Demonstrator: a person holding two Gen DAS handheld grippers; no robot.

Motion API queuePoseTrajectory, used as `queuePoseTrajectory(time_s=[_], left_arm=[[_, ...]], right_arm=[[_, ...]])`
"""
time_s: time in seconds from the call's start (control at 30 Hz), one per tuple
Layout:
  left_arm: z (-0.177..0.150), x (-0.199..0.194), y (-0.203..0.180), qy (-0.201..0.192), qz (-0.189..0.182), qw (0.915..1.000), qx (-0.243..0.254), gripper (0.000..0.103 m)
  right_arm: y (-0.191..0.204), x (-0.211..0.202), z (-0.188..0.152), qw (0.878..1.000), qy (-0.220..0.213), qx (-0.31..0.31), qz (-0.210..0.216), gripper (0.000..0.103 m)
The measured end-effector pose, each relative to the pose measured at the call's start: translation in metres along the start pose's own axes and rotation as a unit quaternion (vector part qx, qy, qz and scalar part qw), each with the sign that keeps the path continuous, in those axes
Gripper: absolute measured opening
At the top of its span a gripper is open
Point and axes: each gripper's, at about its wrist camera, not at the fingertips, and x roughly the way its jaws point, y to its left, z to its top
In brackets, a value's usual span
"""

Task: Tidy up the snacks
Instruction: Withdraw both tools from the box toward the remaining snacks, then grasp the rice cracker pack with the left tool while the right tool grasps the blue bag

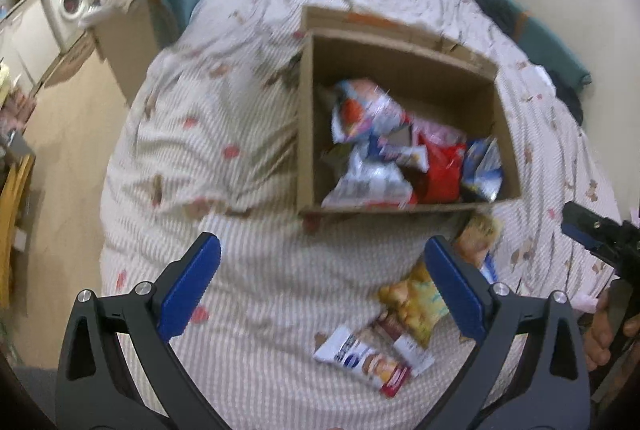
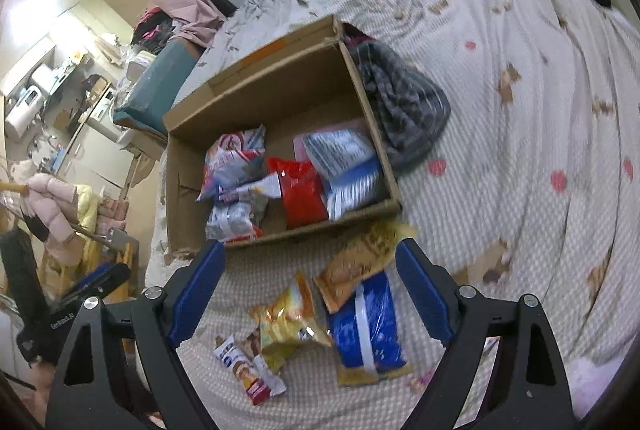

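I see the open cardboard box (image 2: 280, 97) on the bed, holding several snack packets (image 2: 296, 177), while four more packets (image 2: 320, 322) lie flat just before its near wall.

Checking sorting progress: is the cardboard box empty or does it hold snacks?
Partly filled. The cardboard box is open on top, with several snack packets on its floor and bare cardboard showing.
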Motion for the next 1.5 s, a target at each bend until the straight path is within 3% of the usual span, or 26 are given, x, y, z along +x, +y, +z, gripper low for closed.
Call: queuePoseTrajectory(time_s=[0.17, 0.33, 0.4, 0.47, 0.53, 0.6, 0.67, 0.73, 0.87, 0.93, 1.03, 1.1, 1.33, 1.5], left_arm=[[-0.032, 0.027, 0.007, 0.075, 0.005, 0.9964, -0.038, 0.101], [-0.083, 0.073, -0.005, 0.182, -0.010, 0.9789, -0.092, 0.100], [-0.096, 0.086, -0.010, 0.203, -0.009, 0.9735, -0.105, 0.099], [-0.108, 0.098, -0.014, 0.221, -0.003, 0.9682, -0.116, 0.093], [-0.114, 0.108, -0.018, 0.244, -0.006, 0.9628, -0.116, 0.078], [-0.116, 0.109, -0.022, 0.243, 0.000, 0.9646, -0.102, 0.077], [-0.116, 0.109, -0.024, 0.238, 0.002, 0.9668, -0.092, 0.068], [-0.115, 0.107, -0.028, 0.233, 0.002, 0.9696, -0.074, 0.051], [-0.109, 0.104, -0.029, 0.241, 0.002, 0.9696, -0.043, 0.037], [-0.106, 0.101, -0.028, 0.246, -0.003, 0.9686, -0.036, 0.028], [-0.097, 0.096, -0.026, 0.240, -0.006, 0.9705, -0.025, 0.021], [-0.094, 0.094, -0.023, 0.238, -0.009, 0.9709, -0.022, 0.019], [-0.104, 0.086, -0.022, 0.232, -0.006, 0.9726, -0.018, 0.018], [-0.108, 0.101, -0.032, 0.239, 0.009, 0.9709, -0.015, 0.022]], right_arm=[[-0.004, 0.004, -0.011, 1.000, 0.016, 0.004, -0.013, 0.089], [-0.008, 0.005, -0.016, 1.000, 0.022, 0.011, -0.020, 0.089], [-0.009, 0.006, -0.016, 0.999, 0.022, 0.015, -0.018, 0.089], [-0.009, 0.005, -0.016, 0.999, 0.021, 0.014, -0.020, 0.089], [-0.009, 0.005, -0.017, 0.999, 0.021, 0.012, -0.021, 0.089], [-0.010, 0.004, -0.017, 0.999, 0.021, 0.010, -0.022, 0.089], [-0.012, 0.003, -0.015, 1.000, 0.020, 0.011, -0.021, 0.089], [-0.015, 0.002, -0.015, 0.999, 0.020, 0.015, -0.020, 0.089], [-0.018, 0.004, -0.015, 0.999, 0.030, 0.020, -0.021, 0.089], [-0.017, 0.009, -0.017, 0.998, 0.043, 0.016, -0.030, 0.089], [-0.017, 0.029, -0.025, 0.993, 0.093, -0.003, -0.065, 0.089], [-0.017, 0.044, -0.032, 0.987, 0.121, -0.020, -0.099, 0.089], [-0.013, 0.092, -0.059, 0.964, 0.215, -0.073, -0.138, 0.088], [-0.003, 0.116, -0.072, 0.949, 0.244, -0.116, -0.164, 0.078]])
